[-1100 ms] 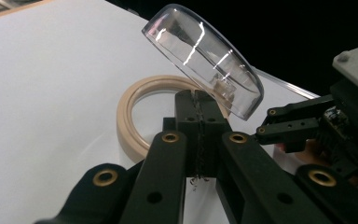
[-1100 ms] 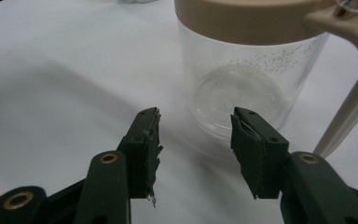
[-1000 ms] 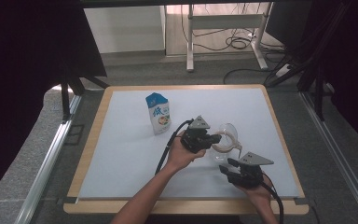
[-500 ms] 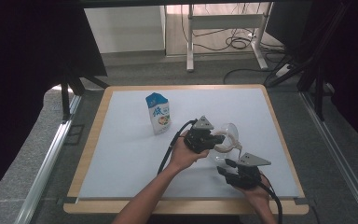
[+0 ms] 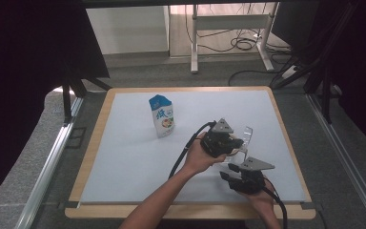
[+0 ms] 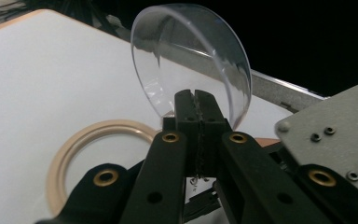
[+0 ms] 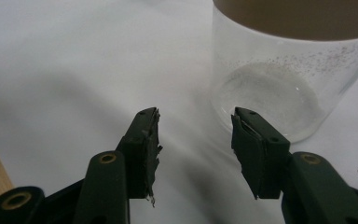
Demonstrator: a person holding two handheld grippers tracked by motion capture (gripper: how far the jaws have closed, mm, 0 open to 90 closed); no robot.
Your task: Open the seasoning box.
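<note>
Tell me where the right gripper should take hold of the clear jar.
Grip the jar low on its straight clear wall, coming in level from the side the right gripper faces. It stands upright, and the open jaws look wide enough only if centred on it.

The one thing that bore print was the blue-and-white carton standing on the desk in the high view. Its front carried a large blue character on the white panel, below the blue top, with a small round picture under it; the character was too small and blurred to be read with any certainty, and no brand name or number could be made out. In the left gripper view and the right gripper view nothing legible appeared: no label, figure or sign could be read there.
</note>
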